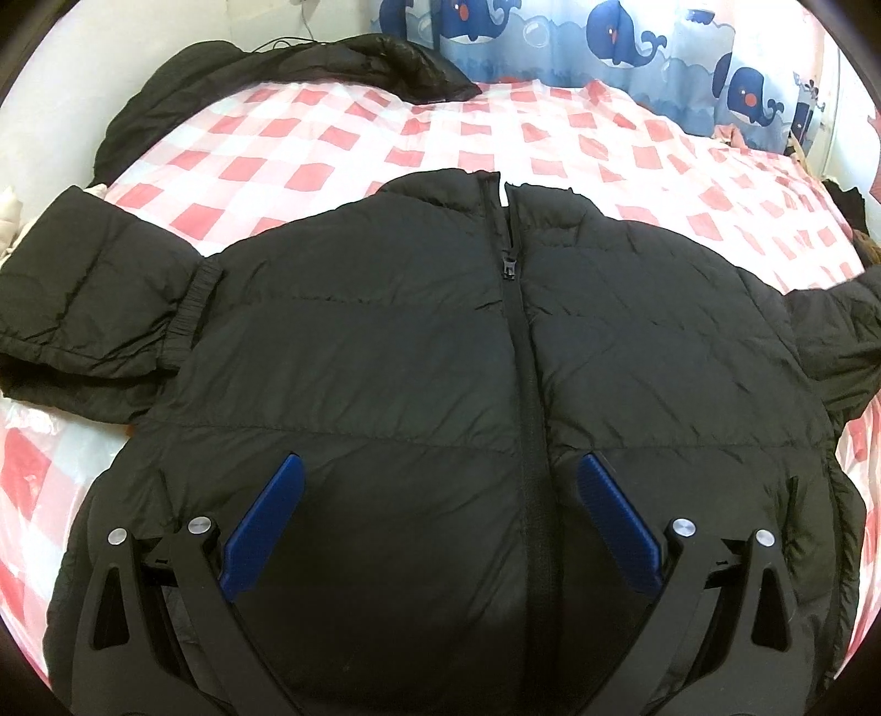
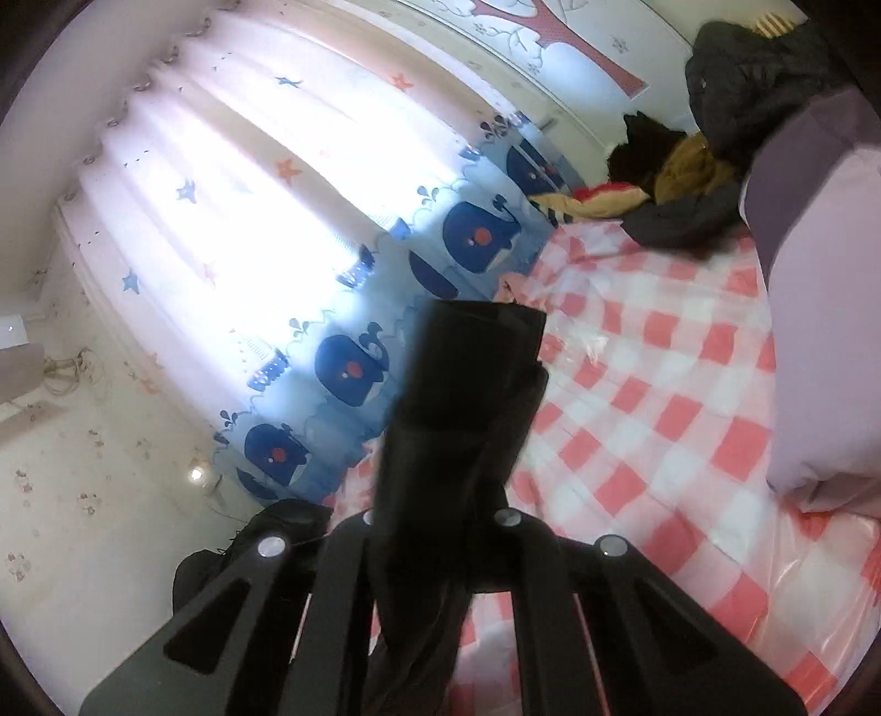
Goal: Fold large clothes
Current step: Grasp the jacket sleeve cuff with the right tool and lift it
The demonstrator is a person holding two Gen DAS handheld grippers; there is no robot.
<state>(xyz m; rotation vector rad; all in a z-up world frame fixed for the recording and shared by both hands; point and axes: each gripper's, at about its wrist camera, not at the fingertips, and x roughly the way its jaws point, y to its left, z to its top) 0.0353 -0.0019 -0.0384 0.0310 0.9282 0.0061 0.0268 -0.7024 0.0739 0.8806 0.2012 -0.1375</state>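
- Left gripper [image 1: 438, 520] is hovering, fingers spread wide, over black quilted puffer jacket [image 1: 385, 358] on red-and-white checked bedsheet [image 1: 341, 143].
- Right gripper [image 2: 465, 418] is clamping a black sleeve [image 2: 473, 352], lifted.

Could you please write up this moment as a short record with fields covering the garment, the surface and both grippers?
garment: black puffer jacket, front up, zipped most of the way, collar open
surface: bed with red-and-white checked cover
left gripper: open, above the jacket's lower front, holding nothing
right gripper: shut on black fabric, lifted above the bed
background: whale-print curtain
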